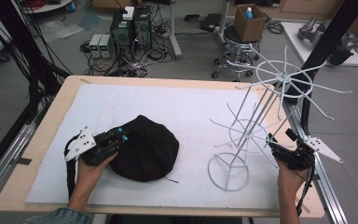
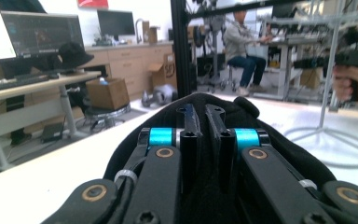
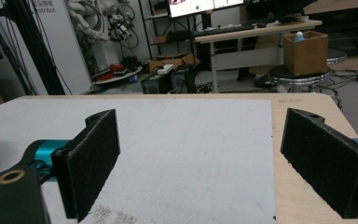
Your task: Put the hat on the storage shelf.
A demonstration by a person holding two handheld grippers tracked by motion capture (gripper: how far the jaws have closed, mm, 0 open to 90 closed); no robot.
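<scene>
The black hat (image 1: pixel 144 148) lies crown-up on the white mat (image 1: pixel 186 107), toward the near left corner of the table (image 1: pixel 51 112), and the left gripper (image 1: pixel 121 135) has come at it from the left edge: in the left gripper view its jaws stand nearly together with a fold of the hat's black cloth (image 2: pixel 205 116) pinched between them, so the grip looks made. No earlier frame bears on how it got there. The step in hand, as I judge it, is the pick-up of the hat, most likely to hang it on the white wire rack (image 1: pixel 261 116) that stands near the right edge of the mat, its ring base (image 1: pixel 227 171) close to the near edge and its thin arms spreading out at two levels. The right gripper (image 1: pixel 279 151) sits just beside the rack's lower arms, near the right edge of the table, with its jaws wide apart and nothing between them; its own view looks across bare mat. The next move calls for lifting the hat clear of the mat without the pinch slipping, then carrying it right and up over one of the arms. The many thin spokes stand in the way and could snag the cloth, and the rack looks light enough to tip, so the free gripper may need to steady it.
</scene>
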